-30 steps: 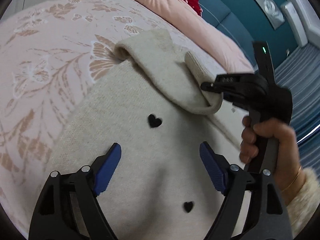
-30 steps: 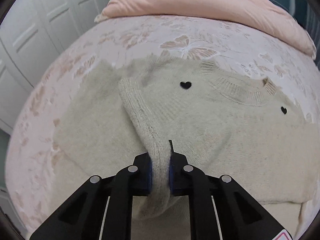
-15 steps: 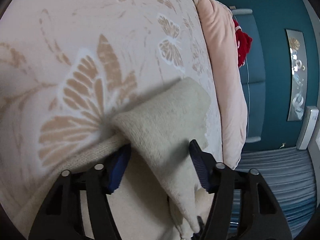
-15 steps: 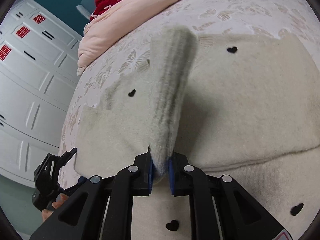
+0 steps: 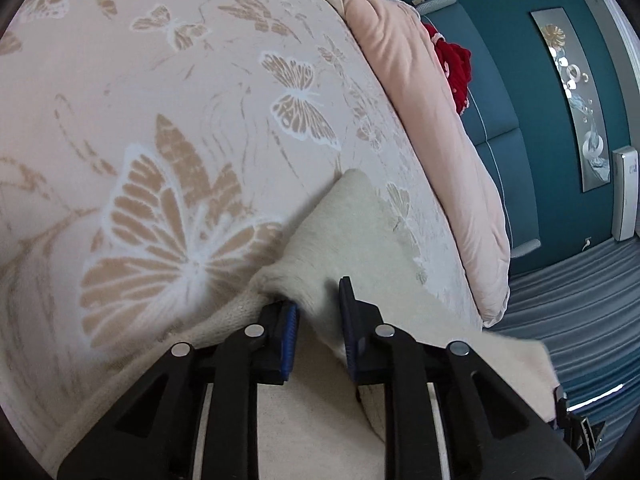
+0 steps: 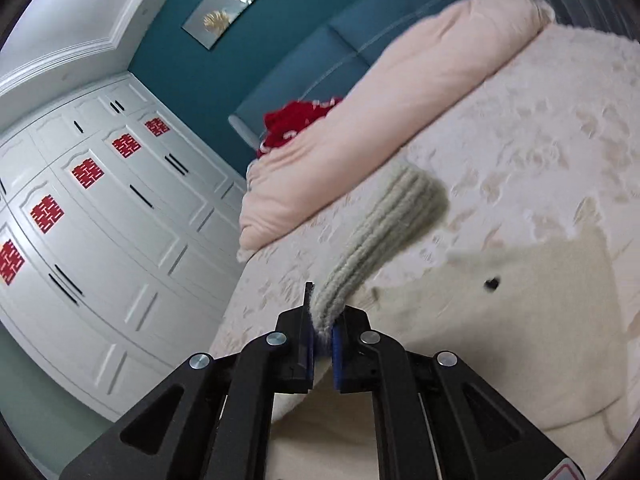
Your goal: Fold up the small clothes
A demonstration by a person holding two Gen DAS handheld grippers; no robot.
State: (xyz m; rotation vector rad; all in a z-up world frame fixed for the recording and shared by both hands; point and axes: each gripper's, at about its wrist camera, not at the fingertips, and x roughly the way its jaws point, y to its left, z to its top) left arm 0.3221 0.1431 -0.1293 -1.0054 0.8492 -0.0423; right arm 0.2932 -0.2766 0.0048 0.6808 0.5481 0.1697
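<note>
Sweater (image 5: pixel 344 232): cream knit with small black heart (image 6: pixel 491 283) motifs. I find it lying on the bed (image 5: pixel 160 100), body spread over the butterfly-patterned pink bedspread, one folded part rising toward my left tool.

Left tool (image 5: pixel 318 330): I see the blue pads closed to a narrow gap with a fold of the sweater passing between them; the cloth touches the left pad (image 5: pixel 289 332) and the right finger sits against it. I read this as a grip on the fabric near the edge where the sweater meets the bedspread.

Right tool (image 6: pixel 322 342): I see the jaws pinched tight on the ribbed cuff (image 6: pixel 384 240) of a sleeve. The cuff stands up from the pads and fans out above them, lifted clear of the sweater body, which lies below and to the right in that view. The cuff's far end is blurred.

Pink duvet (image 6: pixel 360 120): bunched along the head of the bed, well apart from the sweater.

Red item (image 6: pixel 296 124): behind the duvet, against the teal headboard (image 6: pixel 320 60); I cannot tell what it is.

White wardrobe (image 6: pixel 100 220): panelled doors bearing red paper emblems, beside the bed.
</note>
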